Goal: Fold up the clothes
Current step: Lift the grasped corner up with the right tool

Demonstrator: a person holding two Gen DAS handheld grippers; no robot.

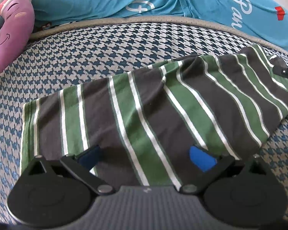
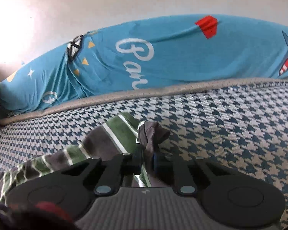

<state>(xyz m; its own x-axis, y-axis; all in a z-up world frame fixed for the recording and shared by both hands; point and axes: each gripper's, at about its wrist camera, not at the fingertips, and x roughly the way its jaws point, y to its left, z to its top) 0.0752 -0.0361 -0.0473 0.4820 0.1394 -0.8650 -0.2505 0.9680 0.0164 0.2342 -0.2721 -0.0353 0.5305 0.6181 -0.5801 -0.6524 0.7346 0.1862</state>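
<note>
The left gripper (image 1: 146,158) is spread wide, its blue pads (image 1: 202,158) partly tucked under the near edge of a striped shirt (image 1: 153,105). The right gripper (image 2: 146,158) pinches a bunched dark corner of the shirt; its pads are mostly hidden. The shirt lies on a houndstooth mattress (image 1: 76,57), long axis running lower left to upper right. A teal printed sheet (image 2: 172,57) fills the upper frame.
</note>
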